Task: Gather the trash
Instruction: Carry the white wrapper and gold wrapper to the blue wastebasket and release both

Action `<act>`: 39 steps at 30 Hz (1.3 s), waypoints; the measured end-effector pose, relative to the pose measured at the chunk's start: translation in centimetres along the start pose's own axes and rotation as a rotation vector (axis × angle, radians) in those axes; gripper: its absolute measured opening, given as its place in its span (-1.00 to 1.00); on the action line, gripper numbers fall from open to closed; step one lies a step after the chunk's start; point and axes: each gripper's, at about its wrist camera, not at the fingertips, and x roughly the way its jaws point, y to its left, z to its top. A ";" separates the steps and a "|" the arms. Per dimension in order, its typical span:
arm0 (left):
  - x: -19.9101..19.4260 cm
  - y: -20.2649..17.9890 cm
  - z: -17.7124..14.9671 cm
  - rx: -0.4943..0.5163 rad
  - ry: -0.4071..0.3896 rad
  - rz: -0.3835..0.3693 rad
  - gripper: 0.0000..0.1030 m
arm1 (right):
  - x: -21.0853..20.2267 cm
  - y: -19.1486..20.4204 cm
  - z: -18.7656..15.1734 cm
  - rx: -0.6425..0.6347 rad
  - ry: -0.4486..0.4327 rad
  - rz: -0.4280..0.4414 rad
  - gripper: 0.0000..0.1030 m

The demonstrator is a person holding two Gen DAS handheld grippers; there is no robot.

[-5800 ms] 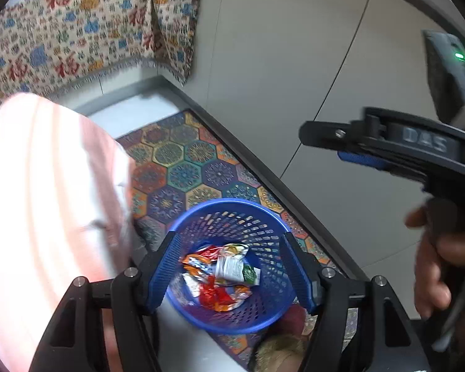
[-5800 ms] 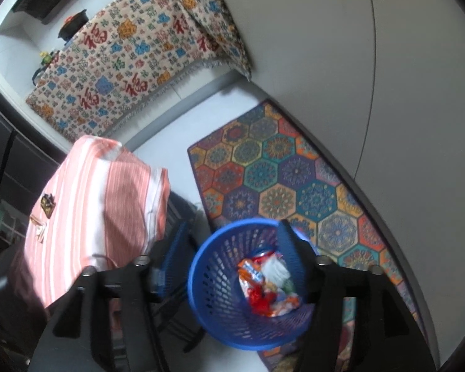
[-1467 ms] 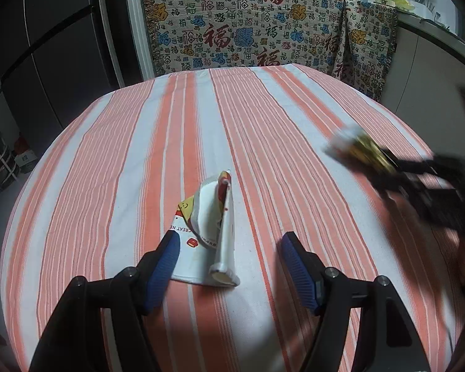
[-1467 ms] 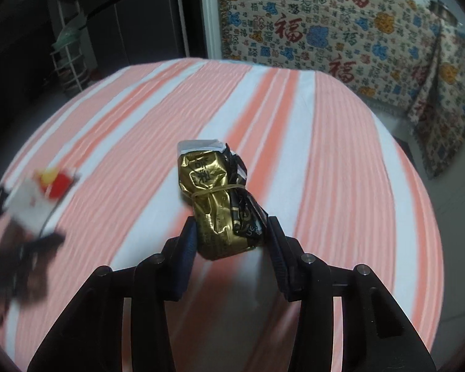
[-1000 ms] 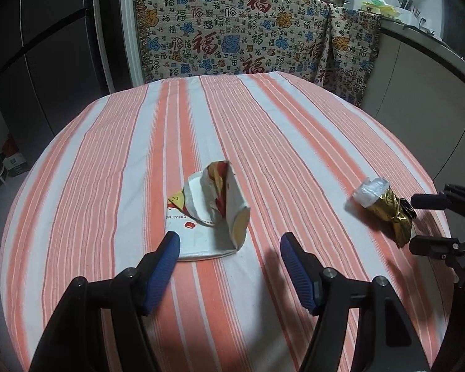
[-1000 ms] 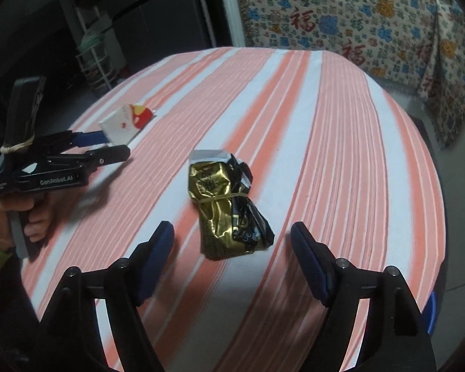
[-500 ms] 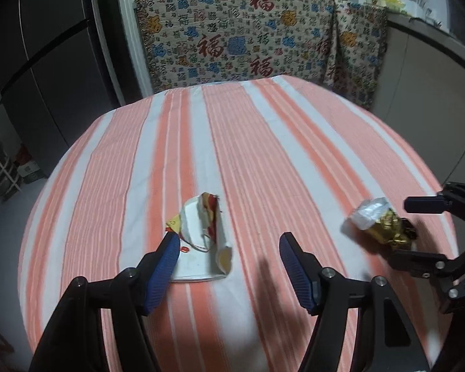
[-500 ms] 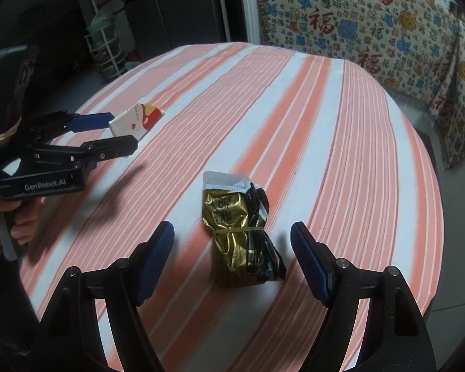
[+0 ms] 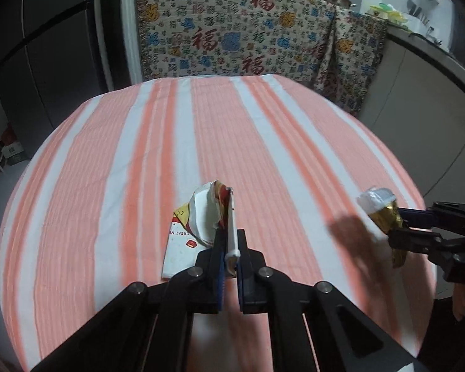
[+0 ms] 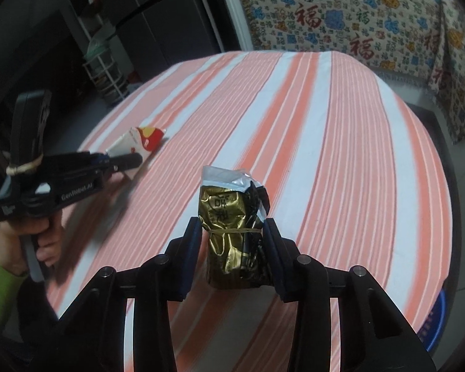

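On my left, the left gripper (image 9: 229, 259) has just closed, and its jaws are pinched on the near edge of the white carton (image 9: 201, 226). The carton lies flattened on the striped cloth (image 9: 263, 142) near my side of the table. It looks like light, crushed card: stiff enough along a fold, floppy elsewhere. I judge the folded edge I have is the right hold, since a loose flap could bend and slip out when I lift.

Further right, the right gripper (image 10: 232, 238) has just closed too, its pads against both sides of the gold packet (image 10: 232, 232), which stands between them low over the cloth. The packet is crumpled foil bound by a rubber band, so I expect it to be light, springy and somewhat slick. Squeezing at the band, where it is bunched tightest, should keep it from sliding. A blue bin (image 10: 437, 322) rim shows beyond the table edge at the far right.
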 end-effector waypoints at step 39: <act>12.9 -40.3 -2.7 0.360 0.233 -0.488 -0.88 | -14.9 -30.4 -17.1 0.713 -0.050 -0.295 -0.17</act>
